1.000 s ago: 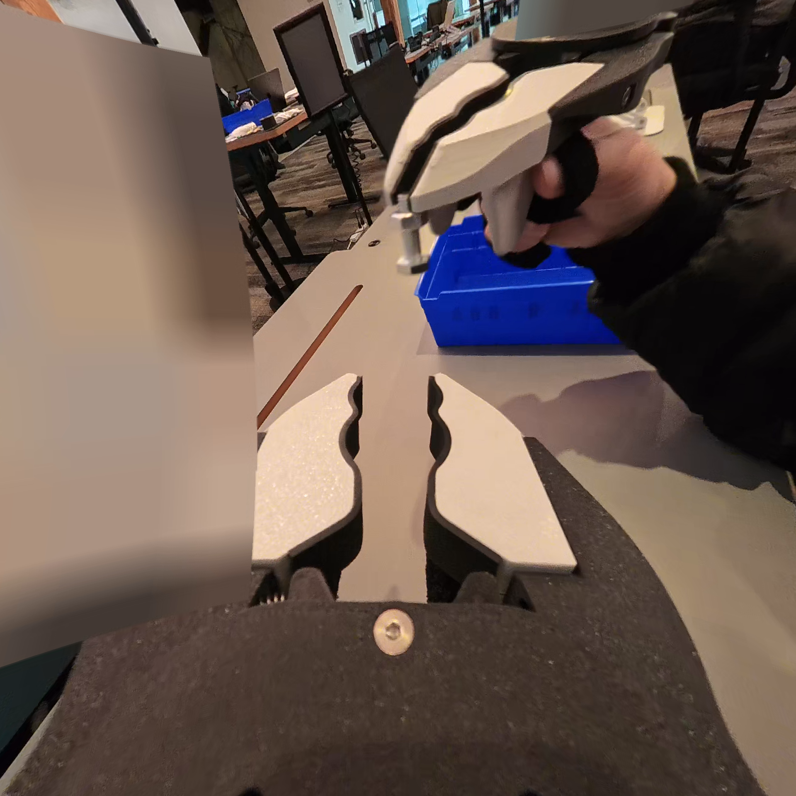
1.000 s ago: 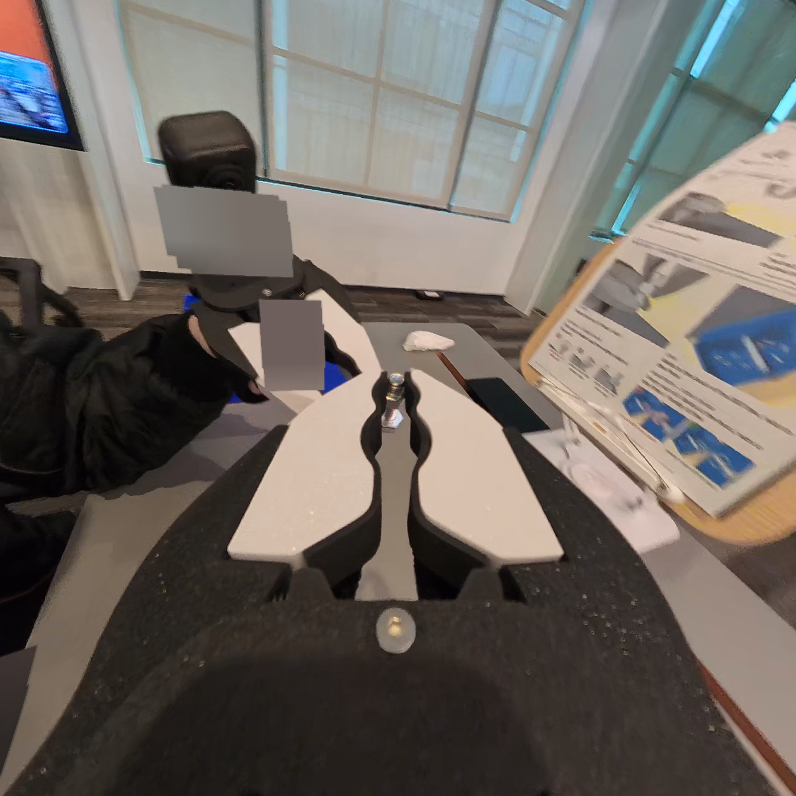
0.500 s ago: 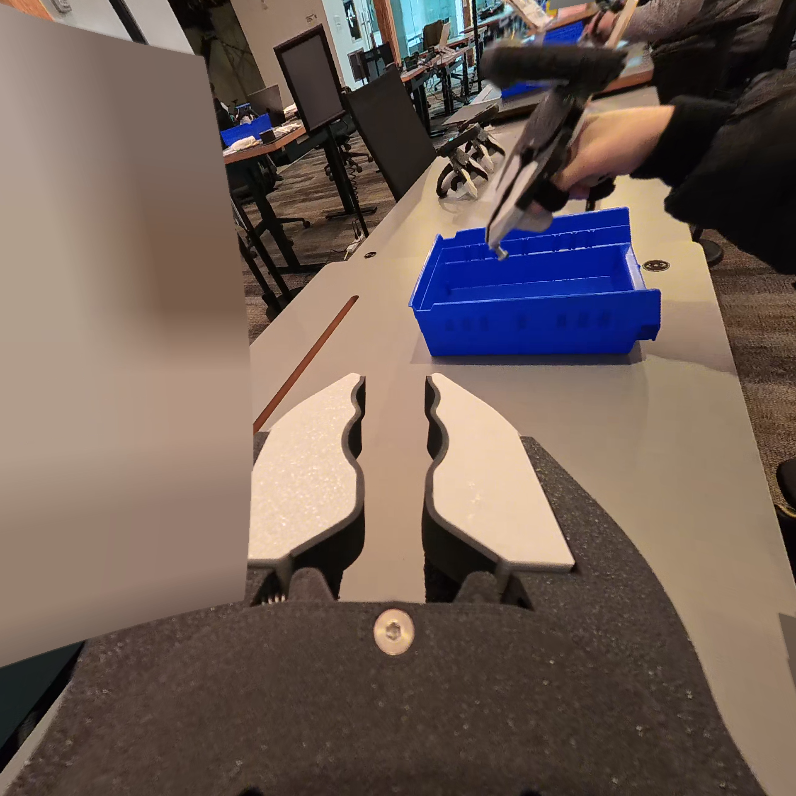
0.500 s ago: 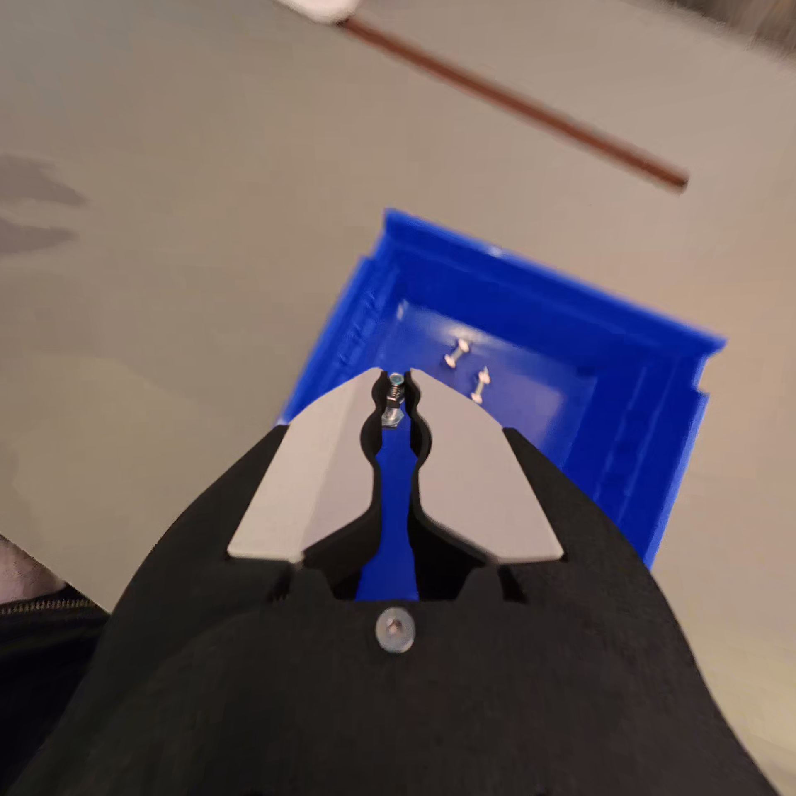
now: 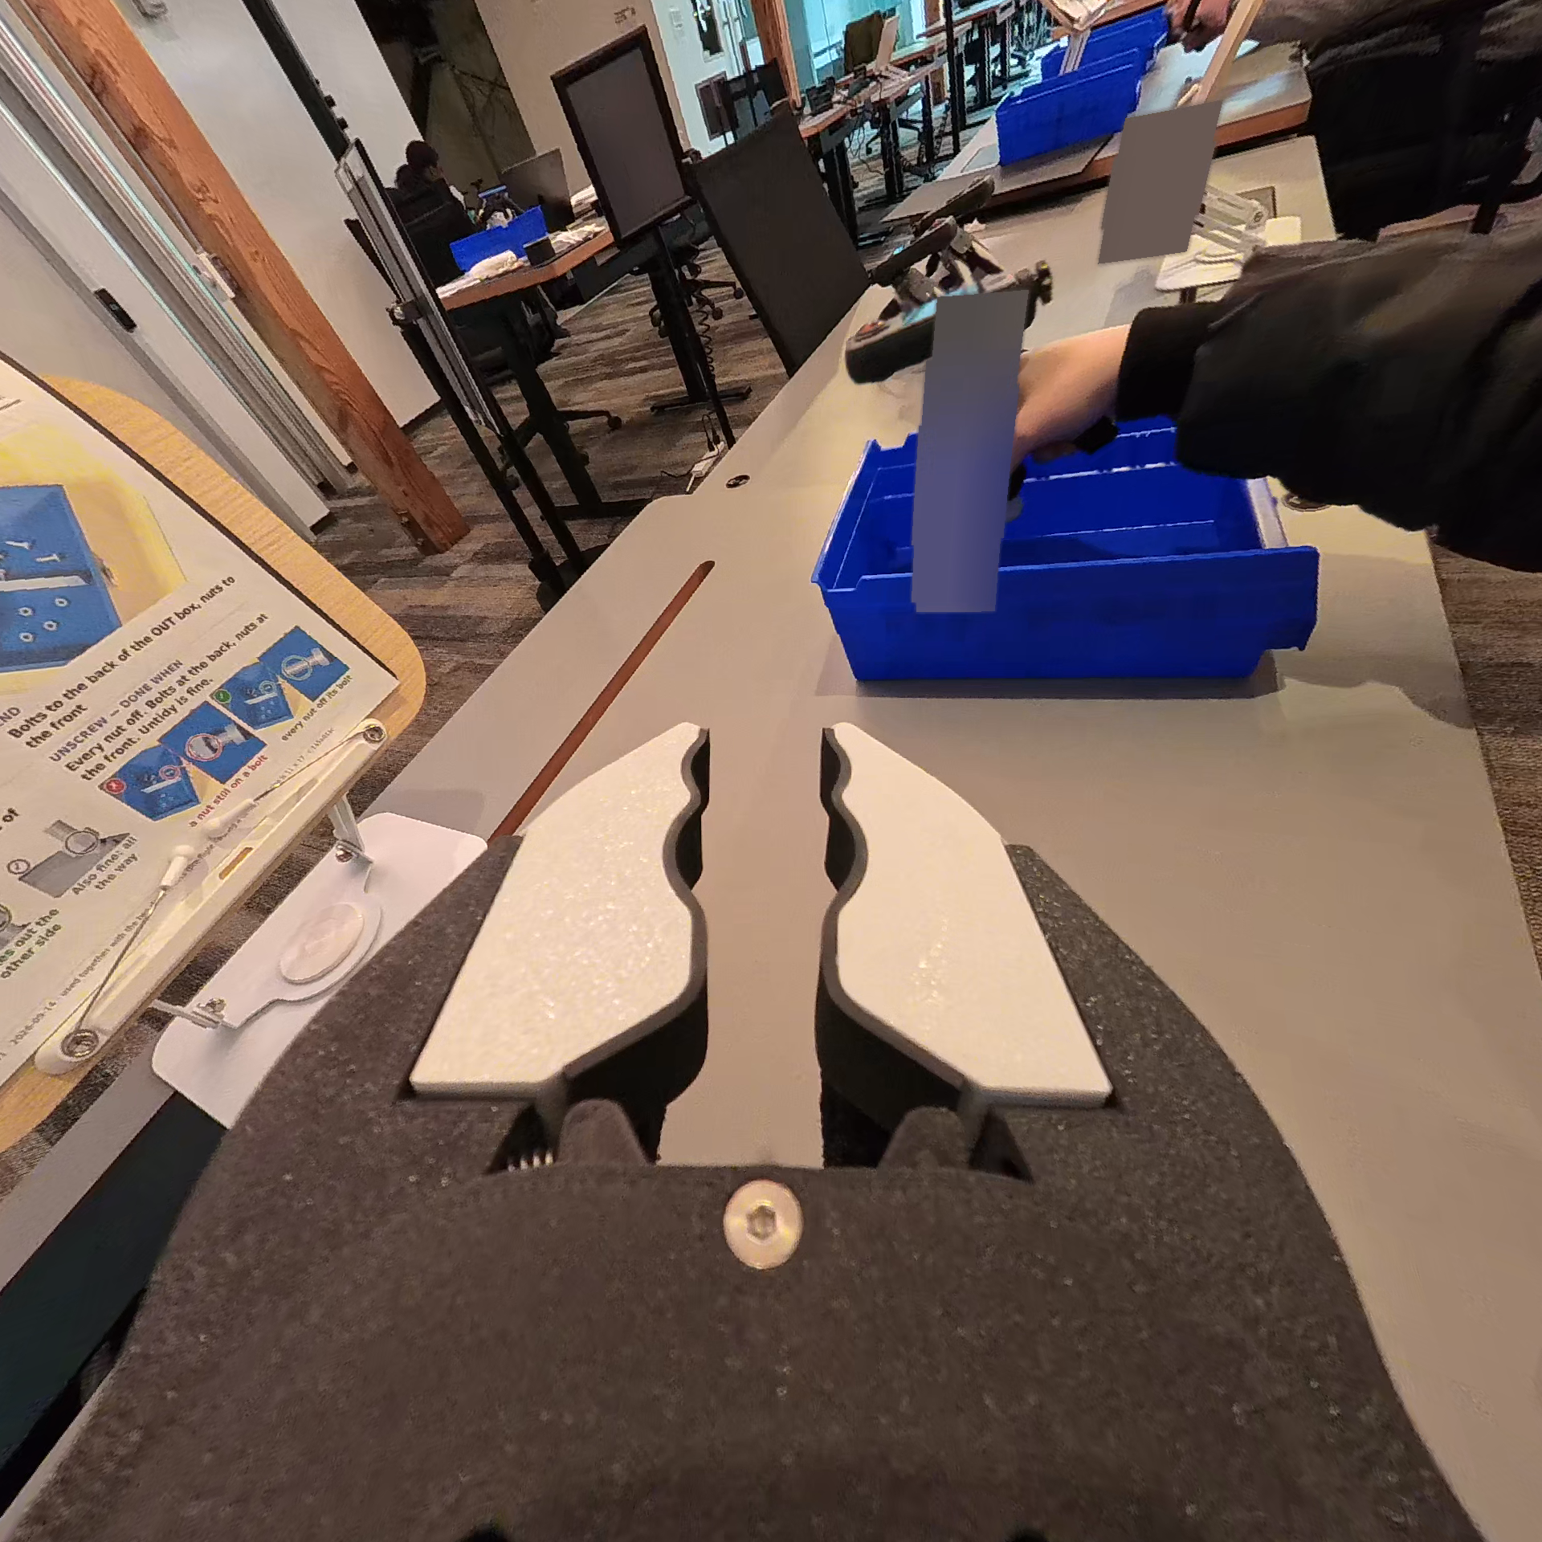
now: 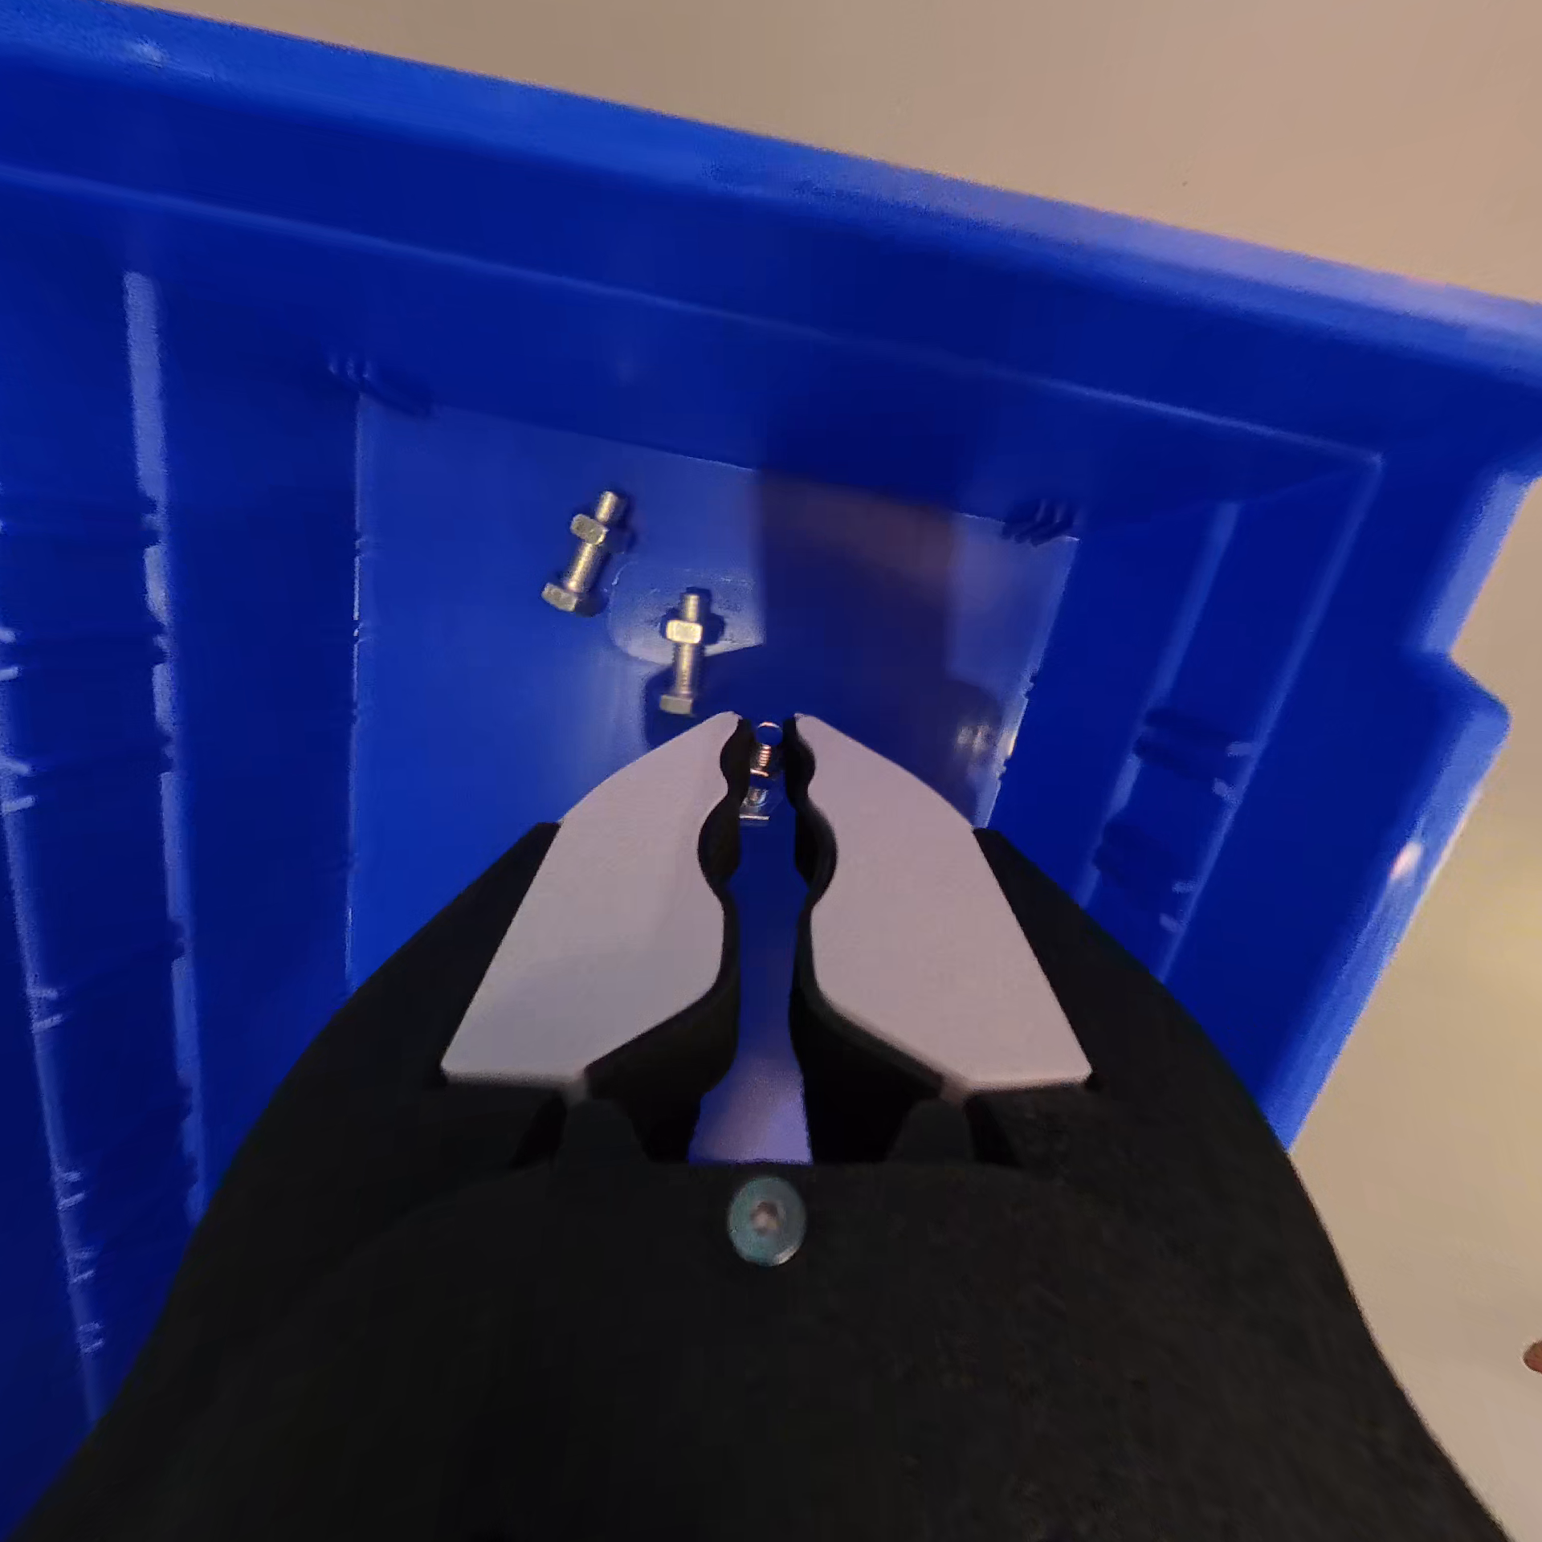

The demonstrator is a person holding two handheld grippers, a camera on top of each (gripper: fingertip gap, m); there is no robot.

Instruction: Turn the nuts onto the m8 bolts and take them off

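Note:
My right gripper (image 6: 766,724) is shut on a silver bolt with a nut on it (image 6: 761,772), held low inside the blue bin (image 6: 834,292). Two more bolts with nuts on them (image 6: 584,552) (image 6: 684,652) lie on the bin floor just ahead of the fingertips. My left gripper (image 5: 764,736) is open and empty, low over the grey table (image 5: 1168,834), well short of the blue bin (image 5: 1068,634). In the left wrist view a hand and dark sleeve (image 5: 1335,392) reach into the bin; a mosaic patch hides the right gripper there.
An instruction sheet on a wooden board with a white stand (image 5: 167,751) is at the left edge of the table. A long brown slot (image 5: 617,692) runs along the table. Desks, chairs and more blue bins (image 5: 1076,108) fill the room behind. The grippers' ends are close to 45 cm from one another.
My right gripper swung from level over the table to pointing down and dropped into the blue bin, still holding the bolt. My left gripper stayed in place, its jaws slightly narrower.

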